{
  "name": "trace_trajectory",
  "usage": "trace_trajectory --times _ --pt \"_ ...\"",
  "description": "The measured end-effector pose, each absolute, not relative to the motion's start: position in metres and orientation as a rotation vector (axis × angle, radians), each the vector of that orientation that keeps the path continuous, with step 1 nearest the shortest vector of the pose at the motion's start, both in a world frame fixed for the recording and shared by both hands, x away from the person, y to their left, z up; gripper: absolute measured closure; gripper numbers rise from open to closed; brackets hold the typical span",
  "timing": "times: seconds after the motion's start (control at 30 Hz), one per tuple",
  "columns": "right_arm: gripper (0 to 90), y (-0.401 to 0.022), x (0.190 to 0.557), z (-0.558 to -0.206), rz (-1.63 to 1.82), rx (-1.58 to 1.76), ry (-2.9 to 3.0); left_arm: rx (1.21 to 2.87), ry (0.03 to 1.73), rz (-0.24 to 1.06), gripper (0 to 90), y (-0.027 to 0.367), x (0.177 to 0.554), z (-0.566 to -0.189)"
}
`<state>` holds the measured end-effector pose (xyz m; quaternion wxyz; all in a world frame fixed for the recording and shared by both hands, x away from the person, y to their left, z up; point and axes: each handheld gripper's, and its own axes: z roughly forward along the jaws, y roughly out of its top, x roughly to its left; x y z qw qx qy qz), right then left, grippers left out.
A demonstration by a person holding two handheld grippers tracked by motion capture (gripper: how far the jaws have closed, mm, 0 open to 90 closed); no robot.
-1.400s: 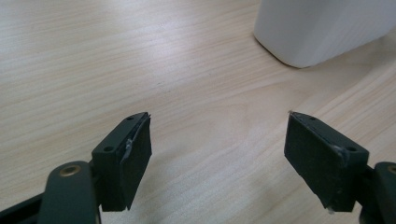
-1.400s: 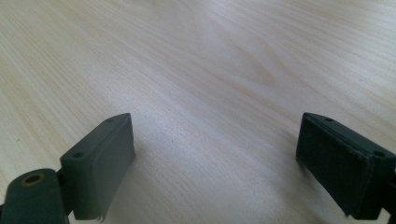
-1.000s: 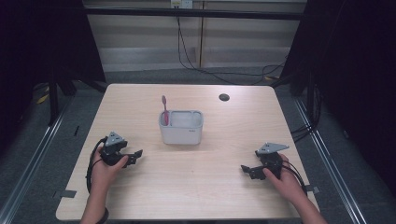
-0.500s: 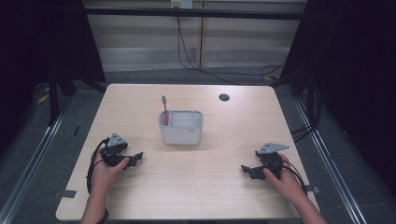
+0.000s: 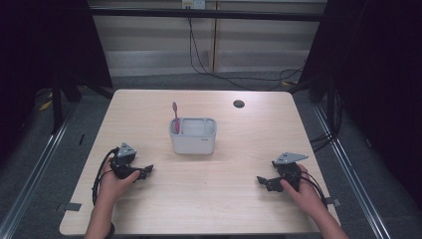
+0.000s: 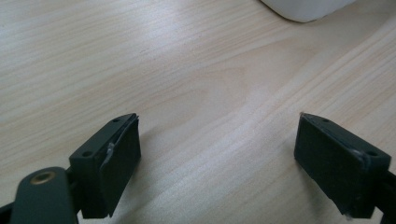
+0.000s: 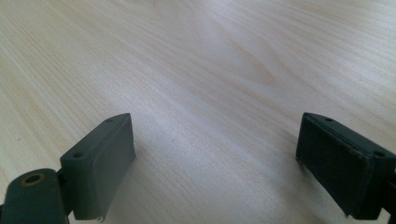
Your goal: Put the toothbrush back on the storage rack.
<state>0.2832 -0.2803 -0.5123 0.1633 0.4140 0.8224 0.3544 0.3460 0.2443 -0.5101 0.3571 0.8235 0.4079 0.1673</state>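
While both hands rest low on the pale wood-grain bench (image 5: pixel 219 199), the left gripper (image 5: pixel 144 172) sits at the lower left of the high view and the right gripper (image 5: pixel 263 181) at the lower right, well apart from each other. Between them lies a broad run of bare wood, reaching down to the bench's near edge at the bottom of the frame.

Up from that, at about the centre of the frame, stands the white rectangular plastic holder (image 5: pixel 194 137), with the pink toothbrush (image 5: pixel 175 115) upright in its left compartment. It is clear of every bench edge, and bare wood lies all round it. A small dark round hole (image 5: pixel 239 103) sits toward the upper right of the bench top.

From the left gripper view, the left gripper (image 6: pixel 217 154) has its black fingers (image 6: pixel 116 163) spread wide with only wood between them; they have just been opening further. A corner of the white holder (image 6: pixel 303 9) peeks in at the top right of that frame.

From the right gripper view, the right gripper (image 7: pixel 215 158) has its fingers (image 7: pixel 102 158) equally spread, nothing between them but bare bench.
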Motion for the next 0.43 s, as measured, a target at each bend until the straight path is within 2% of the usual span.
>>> trace_trajectory --times 0.43 --pt "10.9 -0.2803 0.2832 -0.5123 1.010 1.181 2.345 2.126 1.054 0.432 14.1 0.2443 0.3460 -0.5101"
